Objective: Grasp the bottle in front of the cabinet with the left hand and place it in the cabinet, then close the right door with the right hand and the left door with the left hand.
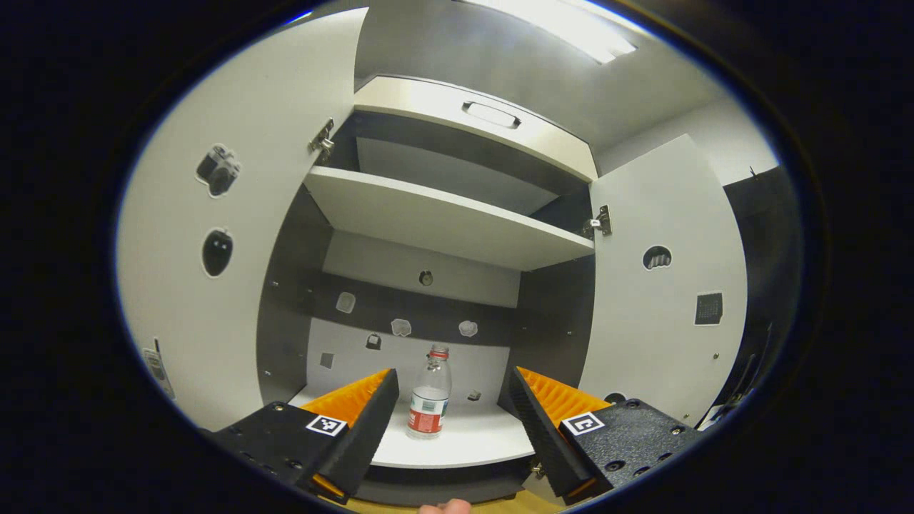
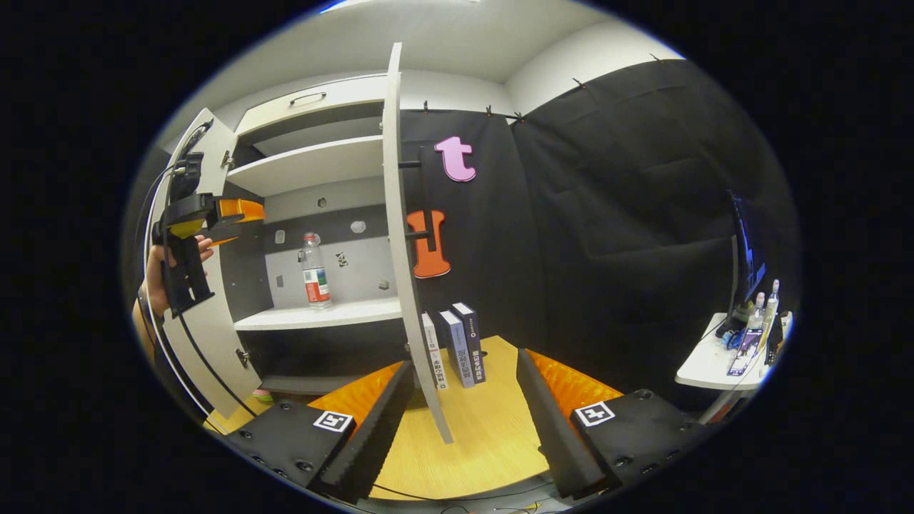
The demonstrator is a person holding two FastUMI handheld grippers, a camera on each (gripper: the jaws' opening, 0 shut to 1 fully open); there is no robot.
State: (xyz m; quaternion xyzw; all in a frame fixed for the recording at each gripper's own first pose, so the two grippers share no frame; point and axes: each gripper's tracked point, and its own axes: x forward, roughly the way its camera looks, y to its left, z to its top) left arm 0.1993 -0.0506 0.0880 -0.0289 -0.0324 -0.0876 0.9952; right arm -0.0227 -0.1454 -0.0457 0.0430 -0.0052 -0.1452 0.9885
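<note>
While the bottle (image 1: 429,394) stands upright inside the cabinet (image 1: 457,227), seemingly beyond it, the left tool (image 1: 454,400) gapes empty.

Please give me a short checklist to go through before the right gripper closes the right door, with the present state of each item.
1. Bottle stands upright on the lower shelf, inside the cabinet: ok.
2. Left gripper is open and apart from the bottle: ok.
3. Left gripper is out of the right door's swing: cannot tell; in the right gripper view it hangs by the left door.
4. Right door is open, its edge between the open fingers of the right gripper: ok.
5. Books on the floor behind the right door do not block closing: ok.
</note>
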